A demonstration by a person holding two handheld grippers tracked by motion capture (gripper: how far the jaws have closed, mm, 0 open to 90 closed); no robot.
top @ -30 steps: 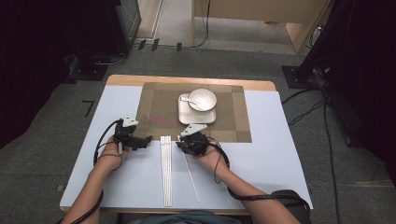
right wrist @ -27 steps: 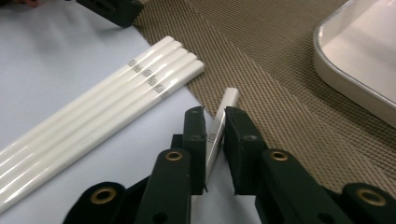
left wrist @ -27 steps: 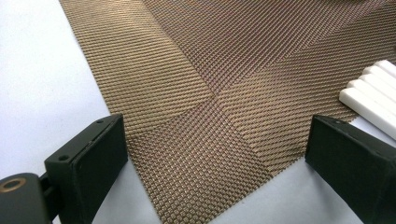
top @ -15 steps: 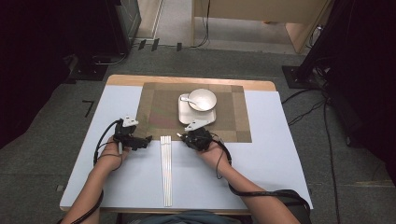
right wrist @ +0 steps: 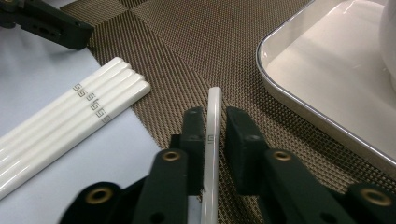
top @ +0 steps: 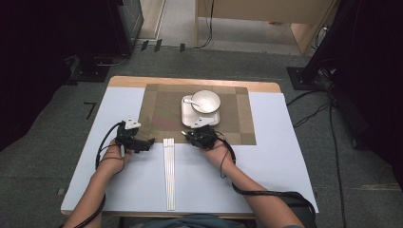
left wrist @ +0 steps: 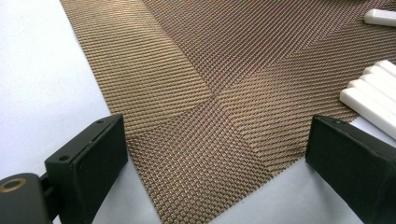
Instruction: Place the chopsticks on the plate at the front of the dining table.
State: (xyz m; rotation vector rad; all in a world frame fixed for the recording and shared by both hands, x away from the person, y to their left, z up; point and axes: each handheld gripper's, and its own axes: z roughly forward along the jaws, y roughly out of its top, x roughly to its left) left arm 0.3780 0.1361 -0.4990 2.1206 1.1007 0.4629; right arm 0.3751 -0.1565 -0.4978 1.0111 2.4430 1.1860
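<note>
From the high view, the single chopstick that lay slanted on the table (top: 119, 180) a second ago, below the mat (top: 161, 107), is gone from that spot. The right gripper (top: 192, 135) has carried it up to the mat's near edge. The left gripper (top: 145, 144) sits off the mat's near left corner. The bundle (top: 168, 171) of white chopsticks runs from the mat's near edge back toward the person. On the mat stands a tray (top: 187, 116). It holds a white bowl (top: 206, 100), and a spoon (top: 190, 100) rests against the bowl's left side. What the bowl contains cannot be told.

In the left gripper view, the left gripper (left wrist: 215, 140) has its jaws wide apart and empty, hanging over the mat's (left wrist: 196, 93) near corner. The bundle's (left wrist: 369, 100) ends lie on the mat at the right.

In the right gripper view, the chopstick (right wrist: 214, 107) lies between the jaws of the right gripper (right wrist: 215, 119). Those jaws have just been opening, and a thin gap shows on each side of the stick. The stick's end rests on the mat, between the bundle (right wrist: 84, 112) and the tray (right wrist: 299, 93). This reads as a release, with the chopstick being set down beside the tray as part of laying the place. The tray floor seen here is bare, with the bowl (right wrist: 390, 37) at its far side.
</note>
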